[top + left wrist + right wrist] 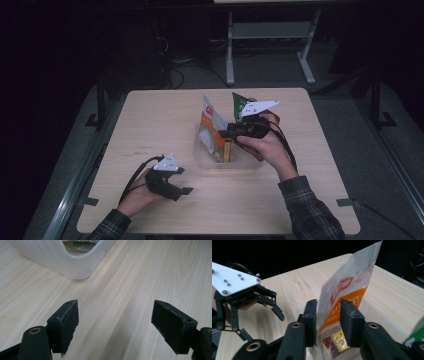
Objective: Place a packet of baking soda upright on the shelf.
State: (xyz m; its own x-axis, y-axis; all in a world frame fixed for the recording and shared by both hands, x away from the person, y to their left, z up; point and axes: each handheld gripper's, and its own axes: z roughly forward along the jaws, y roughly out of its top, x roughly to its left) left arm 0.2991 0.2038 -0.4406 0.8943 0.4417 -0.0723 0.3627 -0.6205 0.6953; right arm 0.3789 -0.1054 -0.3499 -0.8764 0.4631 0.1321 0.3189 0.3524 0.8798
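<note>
So we've got the right gripper (328,315) pinching the orange-and-white snack pouch (347,290) near its upper half, jaws pressed in on both faces of it. The pouch stands upright in the clear plastic bin (250,162) at the middle of the table (150,120), with a green packet (241,103) just behind it on the far side. The left gripper (182,182) sits spread wide and empty, low over the table at the near left, well apart from the bin. Looks like we're mid-step on either lifting the pouch out or seating it in; honestly hard to tell which from here. Either way, the next move needs a straight vertical pull or push so the pouch doesn't snag its neighbours.
</note>
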